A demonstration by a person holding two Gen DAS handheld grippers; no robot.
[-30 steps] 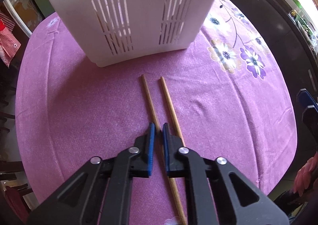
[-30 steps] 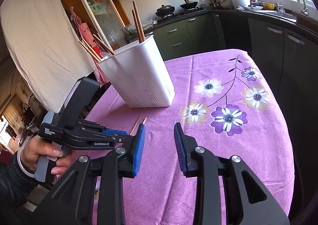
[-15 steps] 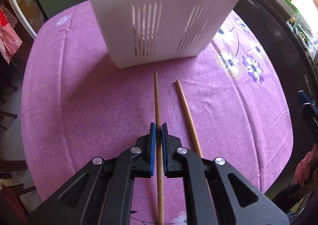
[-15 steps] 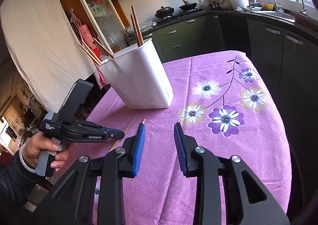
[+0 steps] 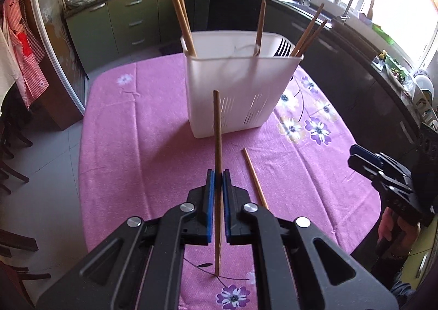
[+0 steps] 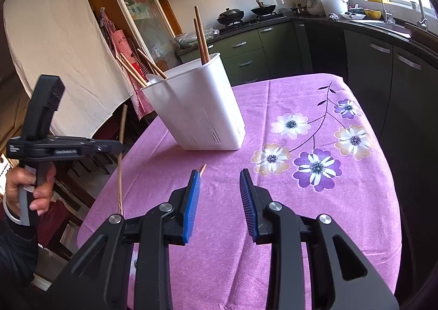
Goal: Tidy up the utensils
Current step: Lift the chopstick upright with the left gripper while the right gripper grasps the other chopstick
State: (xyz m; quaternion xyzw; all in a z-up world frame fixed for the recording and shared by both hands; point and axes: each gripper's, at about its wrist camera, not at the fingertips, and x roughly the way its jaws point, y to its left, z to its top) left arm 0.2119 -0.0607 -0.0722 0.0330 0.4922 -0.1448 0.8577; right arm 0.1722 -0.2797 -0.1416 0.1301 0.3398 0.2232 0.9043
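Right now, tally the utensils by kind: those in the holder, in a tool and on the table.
Chopsticks: 7 (5 in the white holder, 1 held chopstick in the left tool, 1 loose chopstick on the tablecloth)
Forks: 1, the black fork in the holder
Total: 8

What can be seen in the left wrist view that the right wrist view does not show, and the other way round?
Only left wrist: a black fork inside the white slotted plastic holder.
Only right wrist: the person's hand gripping the left gripper.
Both: the left gripper shut on a raised wooden chopstick, a second chopstick on the purple flowered tablecloth, the open right gripper.
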